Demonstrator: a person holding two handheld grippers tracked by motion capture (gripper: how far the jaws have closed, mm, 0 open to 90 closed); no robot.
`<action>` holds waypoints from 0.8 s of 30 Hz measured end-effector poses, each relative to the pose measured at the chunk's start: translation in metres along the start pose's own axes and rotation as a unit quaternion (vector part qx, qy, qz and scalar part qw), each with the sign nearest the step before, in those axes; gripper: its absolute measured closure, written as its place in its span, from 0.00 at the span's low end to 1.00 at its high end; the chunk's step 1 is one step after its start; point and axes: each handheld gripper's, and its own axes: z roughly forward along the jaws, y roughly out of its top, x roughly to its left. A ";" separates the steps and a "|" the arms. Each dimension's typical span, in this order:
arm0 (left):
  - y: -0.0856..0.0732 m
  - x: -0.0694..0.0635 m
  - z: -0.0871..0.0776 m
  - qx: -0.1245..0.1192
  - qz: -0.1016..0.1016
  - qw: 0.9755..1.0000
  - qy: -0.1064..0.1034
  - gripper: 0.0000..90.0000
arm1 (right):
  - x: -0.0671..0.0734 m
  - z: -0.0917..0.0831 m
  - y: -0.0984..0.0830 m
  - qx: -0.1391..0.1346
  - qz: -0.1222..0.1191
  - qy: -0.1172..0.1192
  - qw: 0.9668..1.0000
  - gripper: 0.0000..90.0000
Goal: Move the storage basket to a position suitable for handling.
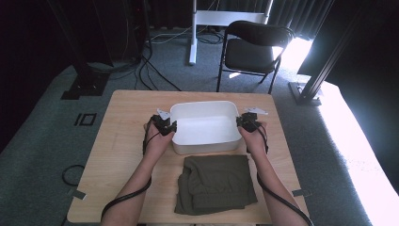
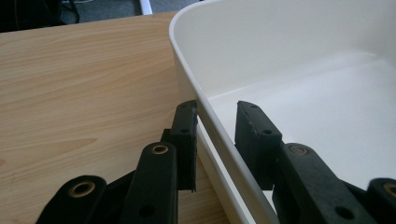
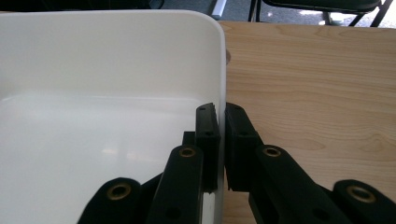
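At desk centre, white tub (image 1: pixel 204 128) lying long axis left-right, just beyond folded olive garment (image 1: pixel 215 183). Left gripper (image 1: pixel 170 126) straddling left rim, fingers (image 2: pixel 184 140) loosely pinching wall. Right gripper (image 1: pixel 241 121) pinching right rim, fingers (image 3: pixel 208 135) clamping tight.

1. The high view looked forward and down on the white tub (image 1: pixel 204 127) from above the table's near edge.
2. The left gripper view sat close against the tub's left wall, looking across it.
3. The right gripper view hugged its right wall; all three shared the tub.
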 end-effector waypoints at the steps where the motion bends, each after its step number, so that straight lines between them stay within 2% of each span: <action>1: 0.001 -0.002 0.001 -0.001 0.001 1.000 -0.001 0.79 | -0.004 -0.001 0.000 -0.001 0.002 -0.003 1.000 0.95; 15: 0.012 -0.019 0.015 0.003 0.017 1.000 -0.015 0.79 | -0.024 -0.007 -0.002 0.001 0.014 -0.013 1.000 0.95; 24: 0.017 -0.024 0.022 0.005 0.029 0.999 -0.020 0.79 | -0.033 -0.009 -0.003 0.000 0.023 -0.018 1.000 0.95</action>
